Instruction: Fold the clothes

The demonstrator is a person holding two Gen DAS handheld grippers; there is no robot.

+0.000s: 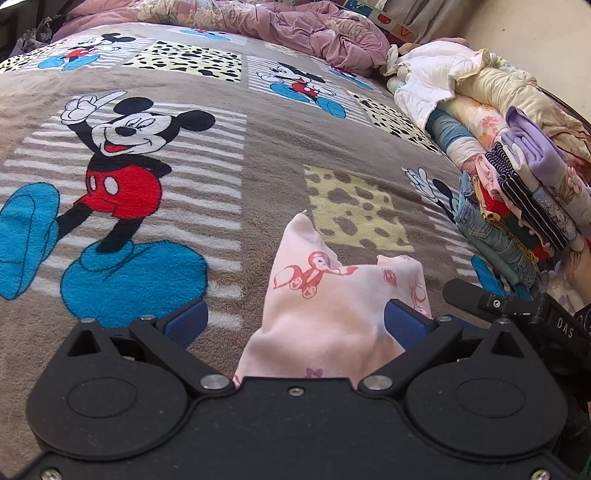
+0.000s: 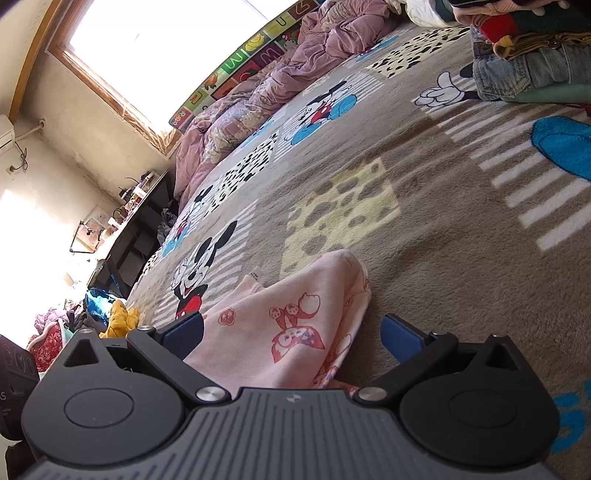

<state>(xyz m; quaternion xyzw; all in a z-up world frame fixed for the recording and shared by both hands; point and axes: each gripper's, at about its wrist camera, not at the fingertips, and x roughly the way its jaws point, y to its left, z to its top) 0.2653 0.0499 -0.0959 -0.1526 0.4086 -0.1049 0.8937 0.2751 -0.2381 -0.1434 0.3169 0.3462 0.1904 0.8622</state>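
A pale pink garment with red cartoon prints [image 1: 332,302] lies on the Mickey Mouse blanket [image 1: 258,147]. My left gripper [image 1: 295,321] is open, its blue pads wide apart, and the garment bunches up between them. In the right wrist view the same pink garment [image 2: 295,325] lies between the spread blue pads of my right gripper [image 2: 291,332], which is open. The cloth touches the right gripper's left pad [image 2: 186,332]; the right pad [image 2: 400,338] stands clear of it. The right gripper's black body [image 1: 517,306] shows at the left view's right edge.
A stack of folded clothes [image 1: 524,206] stands at the blanket's right side, with denim at its base [image 2: 517,74]. A rumpled purple quilt [image 1: 314,29] lies along the far edge. A dark desk [image 2: 140,229] and a bright window [image 2: 166,44] are off the left.
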